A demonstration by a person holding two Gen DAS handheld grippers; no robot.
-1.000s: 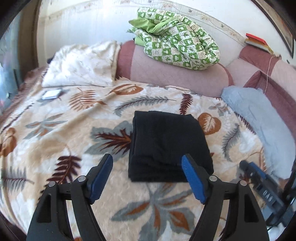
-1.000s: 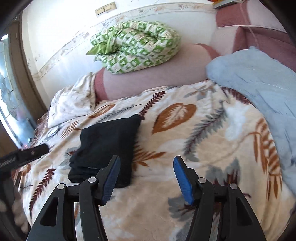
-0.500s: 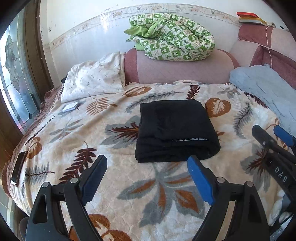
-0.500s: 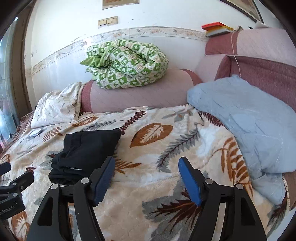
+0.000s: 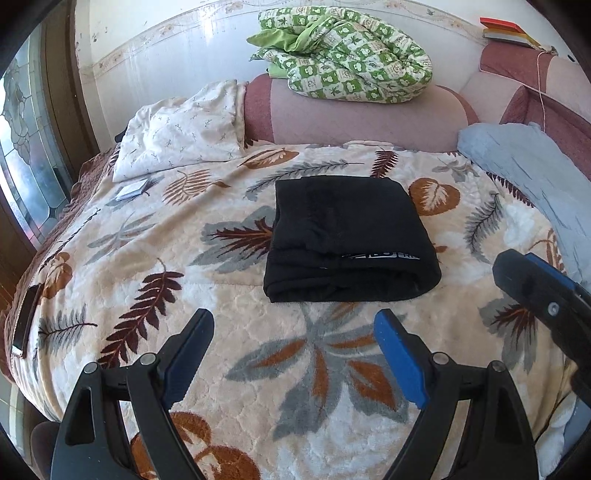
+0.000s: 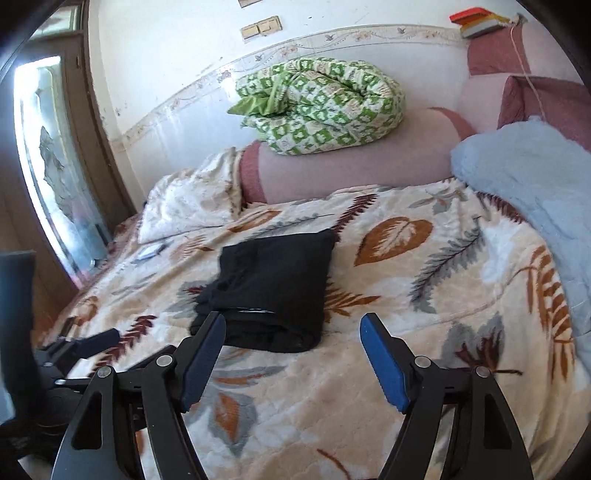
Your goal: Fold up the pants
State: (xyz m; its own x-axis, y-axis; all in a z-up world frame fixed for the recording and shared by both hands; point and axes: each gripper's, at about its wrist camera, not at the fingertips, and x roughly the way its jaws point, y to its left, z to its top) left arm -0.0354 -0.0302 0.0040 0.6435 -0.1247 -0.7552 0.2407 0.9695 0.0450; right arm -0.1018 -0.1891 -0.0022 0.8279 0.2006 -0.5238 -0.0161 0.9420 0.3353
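The pants [image 5: 351, 240] lie folded into a compact black stack on the bed [image 5: 147, 266], just ahead of the left claw [image 5: 295, 354] and ahead-left of the right claw [image 6: 293, 354]. Both claws are wide open and empty. Best to keep them clear of the stack so no layer drags loose.

The folded pants [image 5: 347, 236] lie on the blanket [image 5: 184, 295] near the middle of the bed. Near of them, the left claw [image 5: 293, 354] hangs over bare blanket with its jaws wide apart and nothing between them; the right claw [image 6: 293, 354] does the same, just right of the pants' near edge. Far behind the pants a bolster [image 5: 369, 118] runs across the bed, with a rolled quilt [image 5: 347, 55] on top. A pillow [image 5: 181, 133] lies far left, a small flat packet [image 5: 131, 190] just near of it. A padded cover [image 5: 535, 173] lies on the right. A phone [image 5: 26, 321] rests at the bed's left edge. Books [image 5: 502, 29] sit on the headboard, far right.
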